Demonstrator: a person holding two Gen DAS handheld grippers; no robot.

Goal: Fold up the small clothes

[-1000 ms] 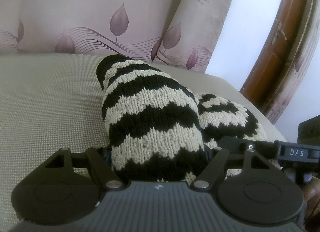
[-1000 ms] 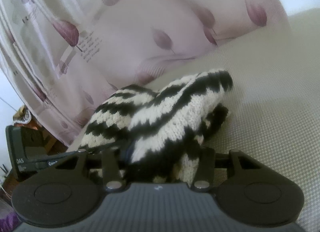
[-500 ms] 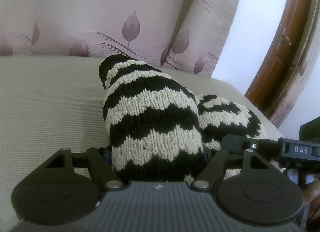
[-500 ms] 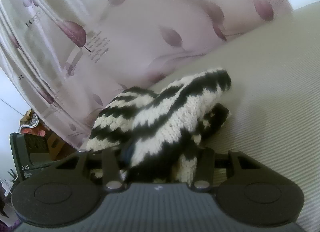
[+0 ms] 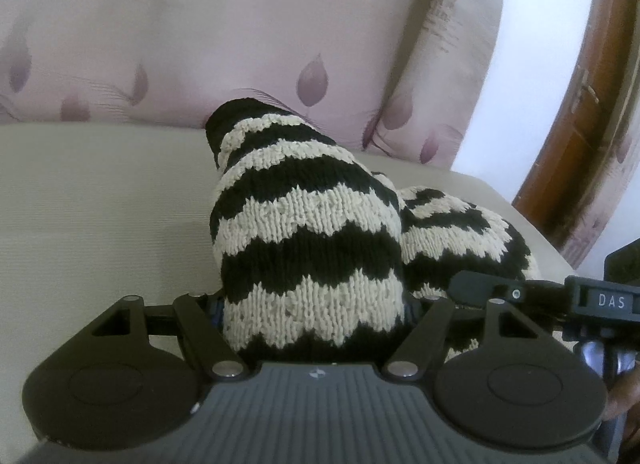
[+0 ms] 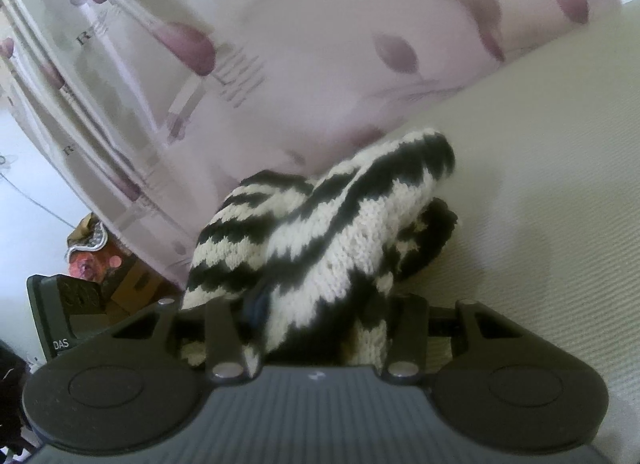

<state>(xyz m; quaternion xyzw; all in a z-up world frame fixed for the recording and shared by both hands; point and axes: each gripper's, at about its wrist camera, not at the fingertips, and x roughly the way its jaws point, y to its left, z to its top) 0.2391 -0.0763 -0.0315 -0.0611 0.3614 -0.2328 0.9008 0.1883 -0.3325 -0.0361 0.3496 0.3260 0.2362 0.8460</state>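
Both tongs grip one black-and-cream zigzag knit (image 5: 308, 248), each clenched on its own bunch of the fabric.

In the left wrist view, the left tongs (image 5: 314, 304) hold a thick fold of the knit. The fabric fills the gap between the jaws and rises from them as a rounded hump, its black edge at the far top. A second lobe of the knit bulges to the right, behind the other tool, whose black body marked "DAS" (image 5: 610, 300) sits at the right edge just beside the fabric.

In the right wrist view, the right tongs (image 6: 316, 324) grasp the knit (image 6: 320, 248) as well. The bunched fabric is squeezed between the jaws, and part of it drapes over the left jaw. A striped flap sticks out up and to the right, with a dark end below it.

The knit is lifted over a beige ribbed surface (image 5: 104, 200); from these views I cannot tell whether its lower part touches it. Behind hangs a pale pink curtain (image 5: 248, 44) with purple leaf prints and some lettering. A brown wooden frame (image 5: 576, 112) stands at the right of the left view.
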